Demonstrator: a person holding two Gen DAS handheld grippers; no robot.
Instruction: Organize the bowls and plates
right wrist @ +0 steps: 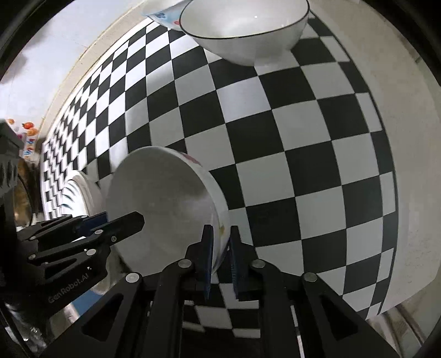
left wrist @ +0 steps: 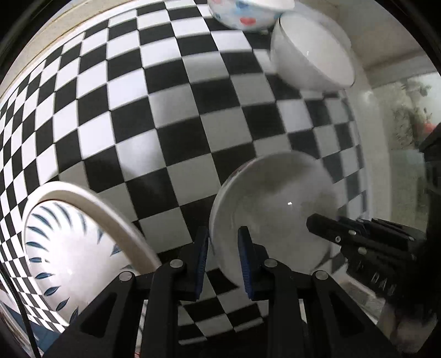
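Observation:
A small white bowl [left wrist: 275, 209] with a painted outside is held tilted above the checkered cloth. My left gripper [left wrist: 223, 242] is shut on its near rim. My right gripper [right wrist: 220, 242] is shut on the opposite rim of the same bowl [right wrist: 162, 203]. Each gripper shows in the other's view: the right one [left wrist: 358, 242] at the bowl's right side, the left one [right wrist: 91, 231] at its left. A plate with blue leaf marks [left wrist: 71, 247] lies at lower left. A white bowl with a dark rim [right wrist: 245, 30] stands far off, also in the left wrist view [left wrist: 311, 52].
A bowl with red and blue spots [left wrist: 245, 13] stands beyond the white bowl, its edge also in the right wrist view [right wrist: 165, 16]. The checkered cloth [right wrist: 303, 154] covers a round white table whose bare rim [right wrist: 408, 110] curves along the right.

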